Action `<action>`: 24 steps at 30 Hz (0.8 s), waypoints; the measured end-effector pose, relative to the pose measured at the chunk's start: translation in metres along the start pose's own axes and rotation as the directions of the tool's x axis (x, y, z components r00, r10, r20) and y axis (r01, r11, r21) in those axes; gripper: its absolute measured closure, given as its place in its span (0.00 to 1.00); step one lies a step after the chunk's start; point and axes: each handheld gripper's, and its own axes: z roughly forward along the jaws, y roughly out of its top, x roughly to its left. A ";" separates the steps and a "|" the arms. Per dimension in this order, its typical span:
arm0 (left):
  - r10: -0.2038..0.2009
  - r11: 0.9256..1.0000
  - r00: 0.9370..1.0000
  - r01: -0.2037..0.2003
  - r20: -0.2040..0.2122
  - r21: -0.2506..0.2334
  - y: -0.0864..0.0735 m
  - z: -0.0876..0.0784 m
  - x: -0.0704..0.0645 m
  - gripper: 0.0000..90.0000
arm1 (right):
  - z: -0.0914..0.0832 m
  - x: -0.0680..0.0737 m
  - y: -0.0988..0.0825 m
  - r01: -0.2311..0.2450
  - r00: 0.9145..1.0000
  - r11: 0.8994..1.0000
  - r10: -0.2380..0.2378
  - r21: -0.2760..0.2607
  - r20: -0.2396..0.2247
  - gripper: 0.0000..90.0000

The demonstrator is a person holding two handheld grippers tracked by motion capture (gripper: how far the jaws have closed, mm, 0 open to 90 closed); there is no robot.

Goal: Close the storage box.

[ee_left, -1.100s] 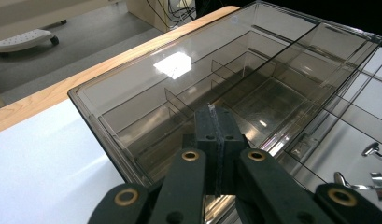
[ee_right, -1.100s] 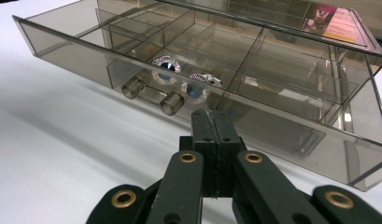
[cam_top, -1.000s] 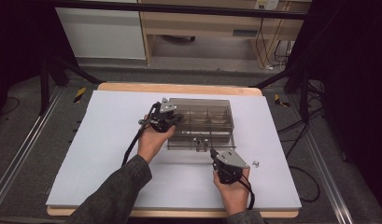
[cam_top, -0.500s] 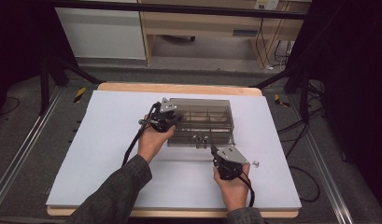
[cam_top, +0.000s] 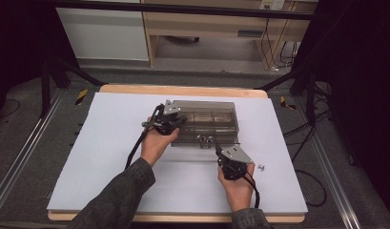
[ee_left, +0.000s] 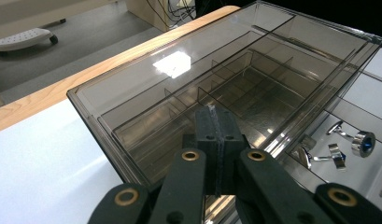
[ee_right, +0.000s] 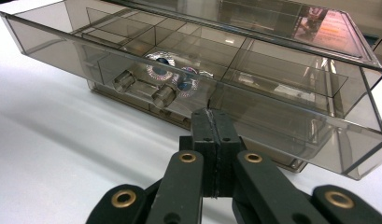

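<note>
We hold both tongs closed and empty: left tongs (ee_left: 215, 122) over the smoked organizer box (ee_left: 188, 93), right tongs (ee_right: 215, 125) just before its pulled-out drawer (ee_right: 254, 112).

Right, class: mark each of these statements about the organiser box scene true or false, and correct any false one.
1. The jaws of the left gripper are shut. True.
2. The smoky plastic box has its drawer pulled out. True.
3. The right gripper holds a cufflink. False: its jaws are shut on nothing.
4. The drawer holds no items. False: cufflinks lie in it.
5. A small metal piece lies on the white mat beside the right hand. True.
</note>
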 end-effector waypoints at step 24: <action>0.000 1.000 1.000 0.000 0.001 0.003 0.001 0.001 0.000 1.00 | 0.013 -0.006 0.008 -0.009 1.000 1.000 0.009 -0.005 0.006 1.00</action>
